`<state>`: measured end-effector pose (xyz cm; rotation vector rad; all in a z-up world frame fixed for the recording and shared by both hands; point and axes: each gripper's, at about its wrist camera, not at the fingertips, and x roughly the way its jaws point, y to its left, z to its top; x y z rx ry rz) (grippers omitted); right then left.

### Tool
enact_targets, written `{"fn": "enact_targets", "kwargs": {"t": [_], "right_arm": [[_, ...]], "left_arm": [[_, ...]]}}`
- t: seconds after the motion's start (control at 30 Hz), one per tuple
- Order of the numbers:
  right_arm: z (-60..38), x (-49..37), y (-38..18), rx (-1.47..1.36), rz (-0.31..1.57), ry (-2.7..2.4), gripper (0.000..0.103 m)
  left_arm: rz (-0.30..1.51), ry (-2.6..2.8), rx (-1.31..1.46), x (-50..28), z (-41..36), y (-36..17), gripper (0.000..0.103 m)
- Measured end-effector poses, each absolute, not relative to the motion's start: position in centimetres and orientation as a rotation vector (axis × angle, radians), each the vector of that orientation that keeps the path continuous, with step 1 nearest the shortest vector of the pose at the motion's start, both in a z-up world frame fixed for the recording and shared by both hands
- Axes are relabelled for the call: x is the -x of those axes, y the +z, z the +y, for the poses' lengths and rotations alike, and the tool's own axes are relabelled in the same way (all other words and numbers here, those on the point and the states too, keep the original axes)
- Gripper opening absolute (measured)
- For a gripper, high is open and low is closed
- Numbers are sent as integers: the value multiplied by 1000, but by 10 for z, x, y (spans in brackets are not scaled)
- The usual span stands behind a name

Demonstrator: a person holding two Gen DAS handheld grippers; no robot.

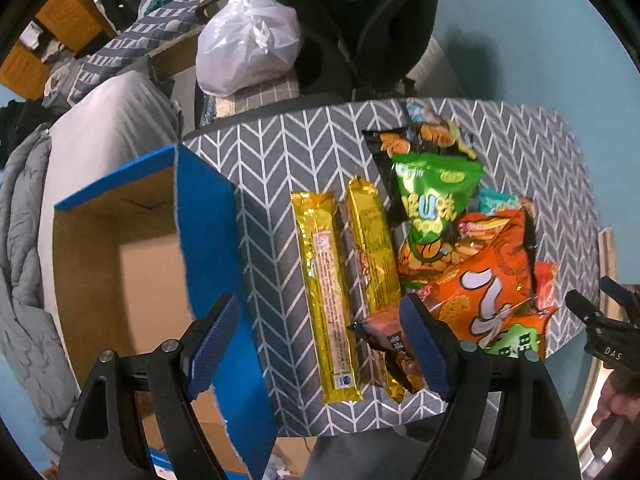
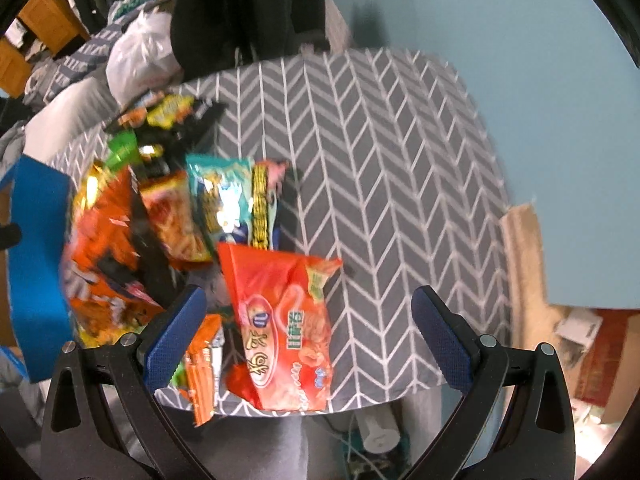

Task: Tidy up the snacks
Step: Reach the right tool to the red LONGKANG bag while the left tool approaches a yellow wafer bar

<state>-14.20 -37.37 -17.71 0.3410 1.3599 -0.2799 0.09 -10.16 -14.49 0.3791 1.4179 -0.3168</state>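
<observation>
In the left wrist view two long gold packets (image 1: pixel 326 292) (image 1: pixel 374 256) lie side by side on the chevron-cloth table (image 1: pixel 288 148). Right of them is a heap of snack bags: a green bag (image 1: pixel 434 196) and an orange bag (image 1: pixel 496 280). My left gripper (image 1: pixel 320 344) is open, hovering above the near ends of the gold packets. In the right wrist view my right gripper (image 2: pixel 310 344) is open above a red-orange bag (image 2: pixel 286 324) at the table's near edge. A teal bag (image 2: pixel 224 196) and an orange bag (image 2: pixel 108 232) lie behind it. The right gripper (image 1: pixel 600 320) shows at the left view's edge.
A blue cardboard box (image 1: pixel 120 256) stands open to the left of the table, its blue wall (image 2: pixel 36 260) also in the right wrist view. A white plastic bag (image 1: pixel 248 48) rests on a chair behind. The right half of the table (image 2: pixel 400 180) holds only cloth.
</observation>
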Motion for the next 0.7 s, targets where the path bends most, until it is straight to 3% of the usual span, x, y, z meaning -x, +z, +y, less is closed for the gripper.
{"fn": "enact_targets", "kwargs": {"t": [0.33, 0.7], "right_arm": [[-377, 152, -226, -490, 1423, -252, 101], [-346, 143, -255, -445, 1496, -179, 101]], "left_arm": [[1475, -275, -380, 9, -99, -178, 83], [1513, -198, -364, 12, -76, -198, 83]]}}
